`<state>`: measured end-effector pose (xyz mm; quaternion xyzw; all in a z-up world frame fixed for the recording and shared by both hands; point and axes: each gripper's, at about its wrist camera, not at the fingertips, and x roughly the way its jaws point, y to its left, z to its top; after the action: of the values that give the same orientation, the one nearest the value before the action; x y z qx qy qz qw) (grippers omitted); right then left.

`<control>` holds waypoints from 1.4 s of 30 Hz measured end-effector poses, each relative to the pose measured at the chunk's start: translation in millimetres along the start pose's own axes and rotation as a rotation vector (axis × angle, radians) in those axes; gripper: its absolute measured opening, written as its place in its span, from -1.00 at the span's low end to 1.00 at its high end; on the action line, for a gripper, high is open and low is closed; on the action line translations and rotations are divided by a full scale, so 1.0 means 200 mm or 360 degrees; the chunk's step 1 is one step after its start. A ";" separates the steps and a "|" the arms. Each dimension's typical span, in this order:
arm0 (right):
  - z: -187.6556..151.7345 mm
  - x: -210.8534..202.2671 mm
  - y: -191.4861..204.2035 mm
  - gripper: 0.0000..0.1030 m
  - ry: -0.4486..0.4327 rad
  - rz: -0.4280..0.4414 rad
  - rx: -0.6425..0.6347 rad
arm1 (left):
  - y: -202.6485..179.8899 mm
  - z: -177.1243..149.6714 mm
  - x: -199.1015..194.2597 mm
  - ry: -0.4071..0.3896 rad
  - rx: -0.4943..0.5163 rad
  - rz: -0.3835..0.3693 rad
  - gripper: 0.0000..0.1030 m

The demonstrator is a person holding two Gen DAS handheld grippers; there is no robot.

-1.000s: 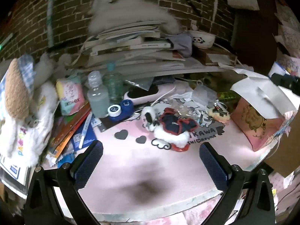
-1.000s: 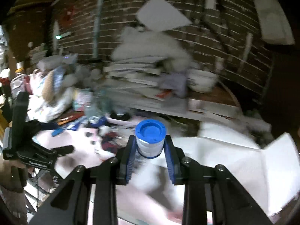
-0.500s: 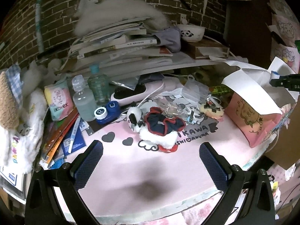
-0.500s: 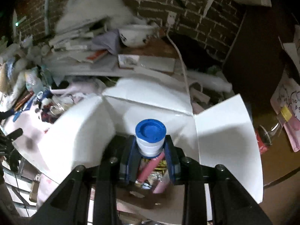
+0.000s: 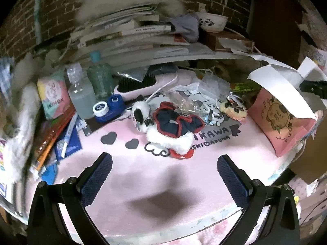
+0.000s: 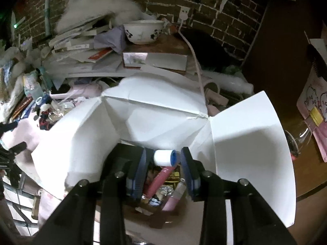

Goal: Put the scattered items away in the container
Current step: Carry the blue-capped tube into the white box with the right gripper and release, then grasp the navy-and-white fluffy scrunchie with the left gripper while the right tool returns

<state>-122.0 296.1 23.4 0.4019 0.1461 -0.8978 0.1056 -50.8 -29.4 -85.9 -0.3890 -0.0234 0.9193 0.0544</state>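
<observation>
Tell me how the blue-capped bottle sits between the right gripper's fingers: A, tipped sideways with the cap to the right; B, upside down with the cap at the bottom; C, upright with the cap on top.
A: the bottle lies sideways over the open box, blue cap toward the right finger, loose between the right gripper's opening jaws.

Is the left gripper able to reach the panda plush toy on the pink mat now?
Probably yes. The left gripper is open, nothing held, and only bare pink mat lies between it and the panda plush toy.
</observation>
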 end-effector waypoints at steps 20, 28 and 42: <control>0.03 -0.41 0.50 0.62 -0.0555 0.0421 -0.0169 | 0.02 0.02 0.03 -0.0046 -0.0028 -0.0015 0.99; -0.06 -0.46 0.82 0.64 -0.0687 0.0600 -0.0386 | 0.07 -0.01 0.14 -0.0038 -0.0074 -0.0146 0.98; -0.16 -0.34 0.76 0.65 -0.0522 0.0759 -0.0285 | 0.00 0.09 0.37 0.0061 -0.0102 -0.0086 0.92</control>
<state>-8.7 170.6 26.5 0.2636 0.1070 -0.8841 0.3707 -114.9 -20.3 -125.0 -0.4073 -0.0624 0.9087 0.0671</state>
